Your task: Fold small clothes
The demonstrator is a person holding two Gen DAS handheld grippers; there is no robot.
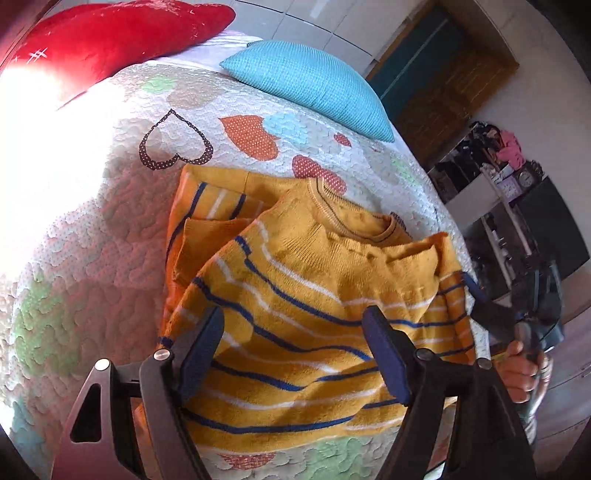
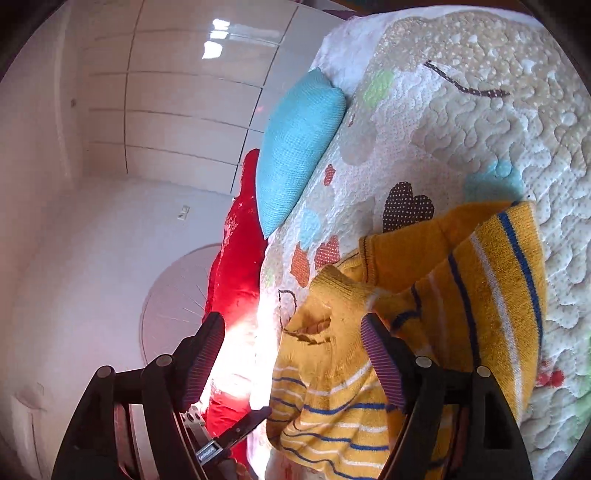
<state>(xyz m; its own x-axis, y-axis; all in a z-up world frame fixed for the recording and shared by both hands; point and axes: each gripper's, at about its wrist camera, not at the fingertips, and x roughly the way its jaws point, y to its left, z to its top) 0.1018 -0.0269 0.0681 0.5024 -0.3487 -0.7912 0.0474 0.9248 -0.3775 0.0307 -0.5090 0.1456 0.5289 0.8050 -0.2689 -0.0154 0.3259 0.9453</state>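
A small mustard-yellow knit sweater [image 1: 295, 295] with blue and white stripes lies on the quilted bedspread [image 1: 92, 221], one sleeve folded in at its left. My left gripper [image 1: 293, 332] is open just above the sweater's lower body, holding nothing. In the right wrist view the sweater [image 2: 480, 280] is partly folded over itself, the neck area bunched. My right gripper [image 2: 293, 332] is open at the sweater's shoulder edge, the cloth lying between and beside its fingers without being pinched. The right gripper also shows in the left wrist view [image 1: 491, 310] at the sweater's right sleeve.
A turquoise pillow [image 1: 310, 85] and a red heart-shaped cushion [image 1: 110, 33] lie at the bed's head. White wardrobe doors [image 2: 166, 110] stand beyond. A shelf with clutter and a dark screen [image 1: 517, 206] stand past the bed's right edge.
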